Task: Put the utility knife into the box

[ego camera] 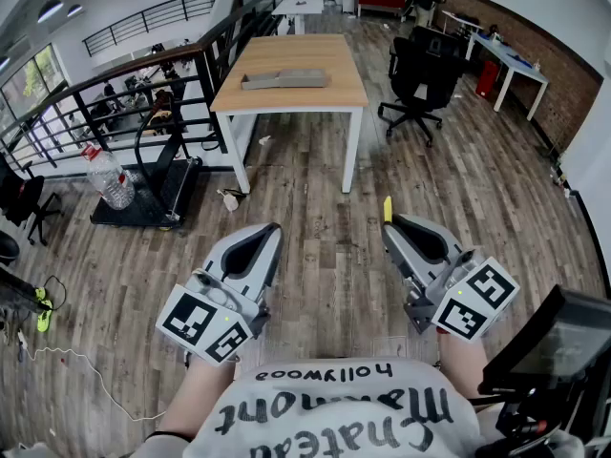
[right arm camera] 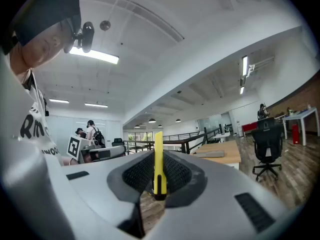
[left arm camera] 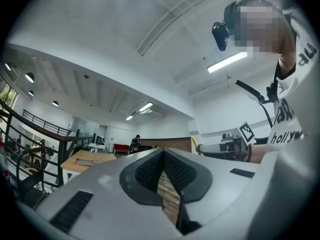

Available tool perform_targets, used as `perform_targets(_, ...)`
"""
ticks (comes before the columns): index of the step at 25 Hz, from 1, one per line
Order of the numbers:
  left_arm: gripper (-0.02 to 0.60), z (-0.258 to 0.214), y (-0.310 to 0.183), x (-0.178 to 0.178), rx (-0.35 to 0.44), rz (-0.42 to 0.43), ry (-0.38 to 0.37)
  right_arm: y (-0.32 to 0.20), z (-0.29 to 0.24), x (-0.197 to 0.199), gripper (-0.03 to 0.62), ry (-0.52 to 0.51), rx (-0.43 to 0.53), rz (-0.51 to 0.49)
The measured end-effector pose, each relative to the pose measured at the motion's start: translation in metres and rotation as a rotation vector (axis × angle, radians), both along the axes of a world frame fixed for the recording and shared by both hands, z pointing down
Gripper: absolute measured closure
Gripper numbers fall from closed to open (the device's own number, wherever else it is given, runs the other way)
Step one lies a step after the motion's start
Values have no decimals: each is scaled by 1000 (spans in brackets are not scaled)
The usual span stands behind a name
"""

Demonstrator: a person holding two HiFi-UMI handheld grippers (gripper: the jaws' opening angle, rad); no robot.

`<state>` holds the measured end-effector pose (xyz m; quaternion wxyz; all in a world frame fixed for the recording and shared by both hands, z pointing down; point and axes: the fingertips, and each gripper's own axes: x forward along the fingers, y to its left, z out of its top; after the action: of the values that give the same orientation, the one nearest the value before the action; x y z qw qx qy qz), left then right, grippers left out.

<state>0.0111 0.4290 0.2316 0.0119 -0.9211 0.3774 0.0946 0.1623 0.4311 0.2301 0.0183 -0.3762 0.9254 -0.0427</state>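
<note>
A yellow utility knife (right arm camera: pixel 158 164) stands clamped between the jaws of my right gripper (right arm camera: pixel 159 176), its tip poking up past them; in the head view the knife (ego camera: pixel 388 209) shows at the front of that right gripper (ego camera: pixel 393 227). My left gripper (ego camera: pixel 267 237) is shut with nothing in it, its jaws meeting in the left gripper view (left arm camera: pixel 162 176). The flat grey box (ego camera: pixel 284 79) lies on a wooden table (ego camera: pixel 325 60) some way ahead, also seen as the box (right arm camera: pixel 211 154) in the right gripper view. Both grippers are held low over the wood floor, near the person's body.
A black office chair (ego camera: pixel 422 74) stands right of the table. Black railing (ego camera: pixel 143 84) runs along the left, with a large water bottle (ego camera: pixel 110 179) on a black cart (ego camera: pixel 162 194). A dark monitor (ego camera: pixel 549 346) sits at the lower right. Other desks (ego camera: pixel 511 60) line the brick wall.
</note>
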Motion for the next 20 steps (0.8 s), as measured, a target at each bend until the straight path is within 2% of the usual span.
perform_targets(12,575,1,2,-4,6,-8,-2,1,4,-4,537,-16,-6,-6)
perform_targets(17,575,1,0,-6,6,-25,15,1,1,1,537,-87,-25,-21)
perform_targets(20,575,-2,-4,-8,2,-36,37,0,-1,7,537,-78,-20,-4)
